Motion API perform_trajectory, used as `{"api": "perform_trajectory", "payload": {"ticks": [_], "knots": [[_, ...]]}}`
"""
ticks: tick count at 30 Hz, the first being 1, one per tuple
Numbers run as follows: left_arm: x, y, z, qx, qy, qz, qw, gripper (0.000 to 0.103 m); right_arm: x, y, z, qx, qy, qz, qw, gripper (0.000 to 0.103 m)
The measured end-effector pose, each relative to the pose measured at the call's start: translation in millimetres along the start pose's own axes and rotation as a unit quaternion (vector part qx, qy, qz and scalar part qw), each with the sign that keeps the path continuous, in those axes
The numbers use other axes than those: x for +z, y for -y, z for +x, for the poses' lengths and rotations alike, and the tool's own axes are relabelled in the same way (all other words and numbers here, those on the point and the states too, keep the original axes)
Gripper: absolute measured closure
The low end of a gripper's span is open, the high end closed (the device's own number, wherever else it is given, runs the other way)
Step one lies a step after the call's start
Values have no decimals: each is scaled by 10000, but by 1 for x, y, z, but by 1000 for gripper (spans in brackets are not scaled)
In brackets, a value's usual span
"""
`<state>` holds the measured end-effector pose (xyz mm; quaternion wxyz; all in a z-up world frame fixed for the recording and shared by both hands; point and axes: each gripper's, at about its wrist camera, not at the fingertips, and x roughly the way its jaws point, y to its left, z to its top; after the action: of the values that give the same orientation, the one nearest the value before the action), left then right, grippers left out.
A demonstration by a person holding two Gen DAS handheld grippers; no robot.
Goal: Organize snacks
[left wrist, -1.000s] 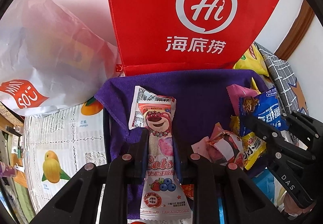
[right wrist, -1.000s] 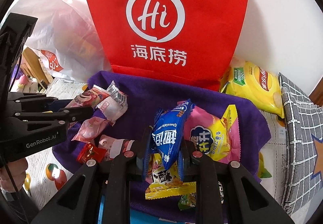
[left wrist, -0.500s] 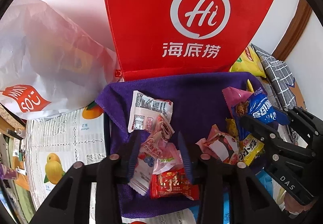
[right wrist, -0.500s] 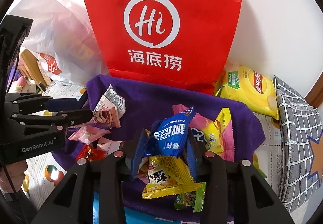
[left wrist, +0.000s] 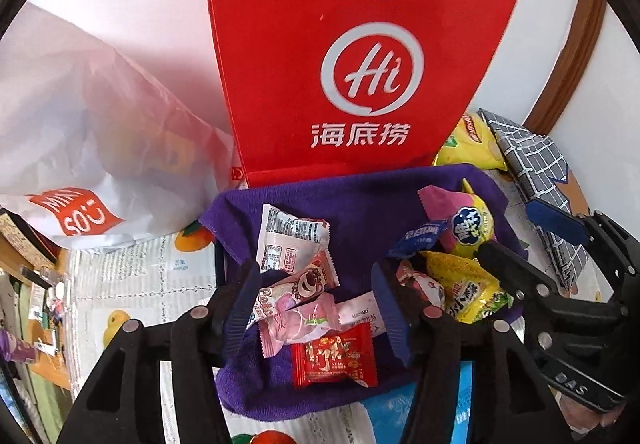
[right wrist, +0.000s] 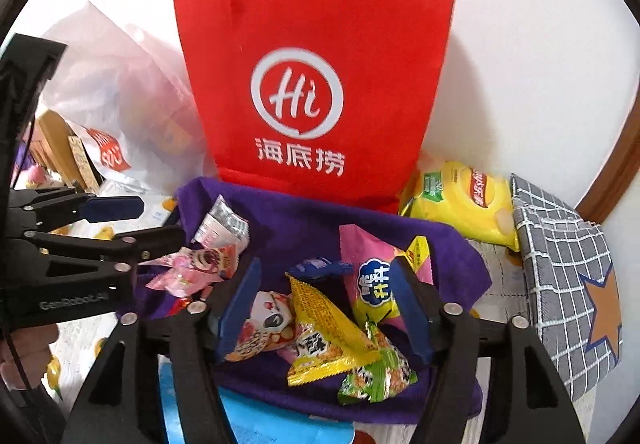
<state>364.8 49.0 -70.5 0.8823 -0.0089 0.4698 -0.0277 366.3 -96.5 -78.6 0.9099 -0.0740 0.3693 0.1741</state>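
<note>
Red bag [right wrist: 316,84] behind | chips [right wrist: 464,204] right (grey pouch [right wrist: 560,268] beside)

Home setting: fruit-print table cover [left wrist: 132,284], shopping bags [right wrist: 316,84] against white wall, cluttered shelf [left wrist: 24,252] at left.

Snack packets [left wrist: 316,308] lie on a cloth [left wrist: 360,200] before an upright bag [left wrist: 360,44], chips [right wrist: 464,200] to its right.

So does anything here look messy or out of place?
A little. The snack packets lie in two loose, overlapping heaps on the purple towel, not sorted, and a yellow chip bag sits off the towel beside the red paper bag. Nothing looks torn or spilled.
</note>
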Motion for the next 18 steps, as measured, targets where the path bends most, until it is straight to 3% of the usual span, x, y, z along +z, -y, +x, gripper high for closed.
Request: {"api": "perform_trajectory", "payload": {"ticks": [5,10,15,18], "knots": [[-4,13,-30,82,280,138,9995,37,-7,1,-32,72,-21,197,9998,35],[-20,23,-63,116,468,79,9988,36,-20,4,-70,30,95,271,9996,34],[-52,38,-104,222,707,263,9969,36,-39,11,-111,197,276,539,9980,34],[-73,44,-126,123,754,246,9968,34,-53,11,-136,71,358,542,9979,34]]}}
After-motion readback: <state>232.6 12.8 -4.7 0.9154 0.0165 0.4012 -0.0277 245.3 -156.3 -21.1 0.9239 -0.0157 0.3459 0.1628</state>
